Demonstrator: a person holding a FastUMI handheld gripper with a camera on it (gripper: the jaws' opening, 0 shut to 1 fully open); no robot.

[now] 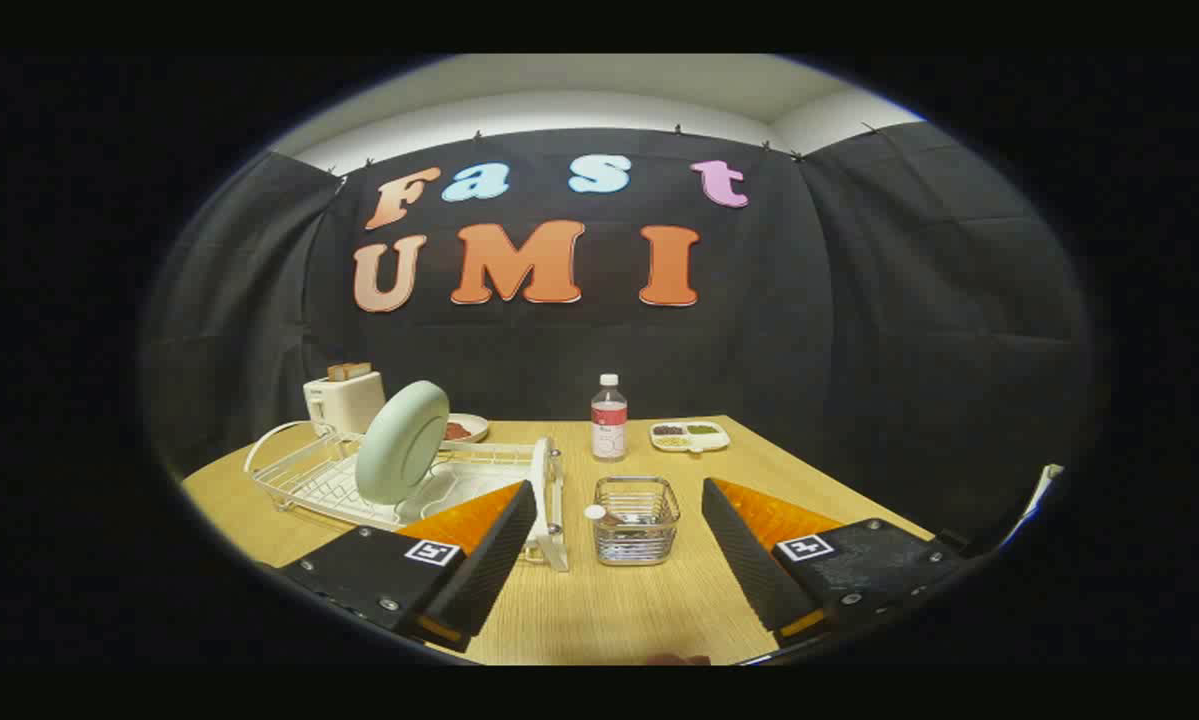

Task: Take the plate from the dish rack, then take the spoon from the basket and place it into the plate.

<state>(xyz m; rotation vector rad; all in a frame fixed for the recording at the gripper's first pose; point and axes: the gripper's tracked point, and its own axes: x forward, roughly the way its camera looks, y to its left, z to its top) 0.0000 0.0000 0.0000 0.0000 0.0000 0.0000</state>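
Your gripper has its fingers spread wide and holds nothing; bare tabletop shows between them.

What matters for the first step: the plate is ahead and off to the left of the fingers, not on their line. It stands on edge in the dish rack, leaning a little, and appears to show you one broad side rather than the rim. The gap between the fingers points past it on the right, so my read is you swing left and re-angle before going in; to pinch the rim you'd want one finger on each side of it. The left finger overlaps the rack's near right end in this view; can't tell if it touches or just sits in front.

The rack takes the left part of the tabletop, near its left edge. The basket sits just ahead of the gap between the fingers, about centre, just beside the rack's right end. The spoon shows only as a pale rounded end at the basket's left rim; its axis isn't readable.

Far edge: toaster behind the rack, bottle beyond the basket, divided tray to its right.

Nothing done yet, judging by the plate in the rack.
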